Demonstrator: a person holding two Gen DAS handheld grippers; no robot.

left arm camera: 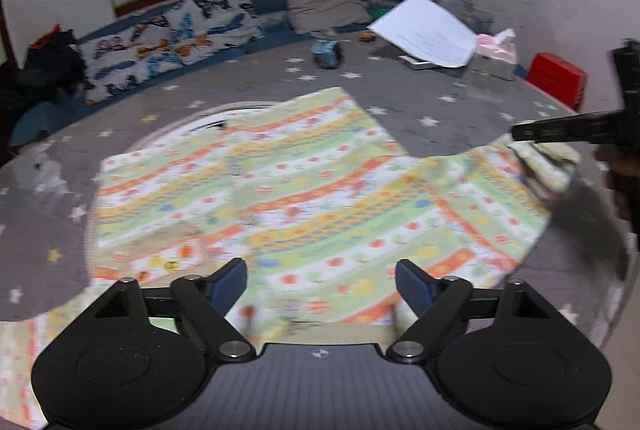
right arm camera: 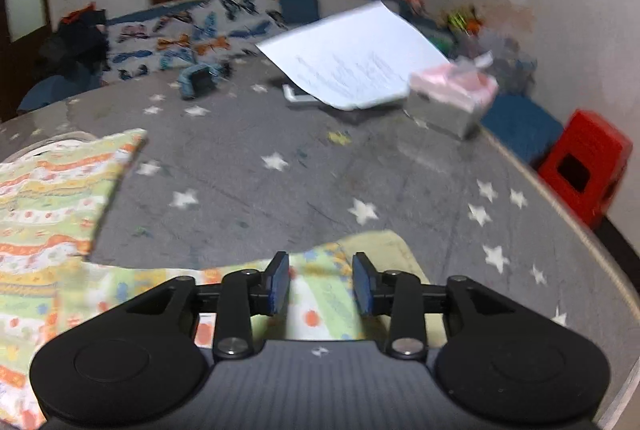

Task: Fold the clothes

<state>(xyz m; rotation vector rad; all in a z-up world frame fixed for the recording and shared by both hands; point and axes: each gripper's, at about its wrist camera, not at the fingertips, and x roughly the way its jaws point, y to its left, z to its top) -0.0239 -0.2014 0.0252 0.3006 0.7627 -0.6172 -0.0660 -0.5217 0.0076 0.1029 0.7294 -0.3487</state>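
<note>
Striped cloth (left arm camera: 304,189) spread flat; grey star-printed mat (right arm camera: 300,165) bare beyond its edges.

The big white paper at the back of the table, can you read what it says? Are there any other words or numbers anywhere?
None can be read.
White paper: faint lines of writing, too blurred to read.
Pink tissue box: no legible label.
Red stool: no text visible.
Striped garment: only a flower and stripe pattern, no words.
</note>
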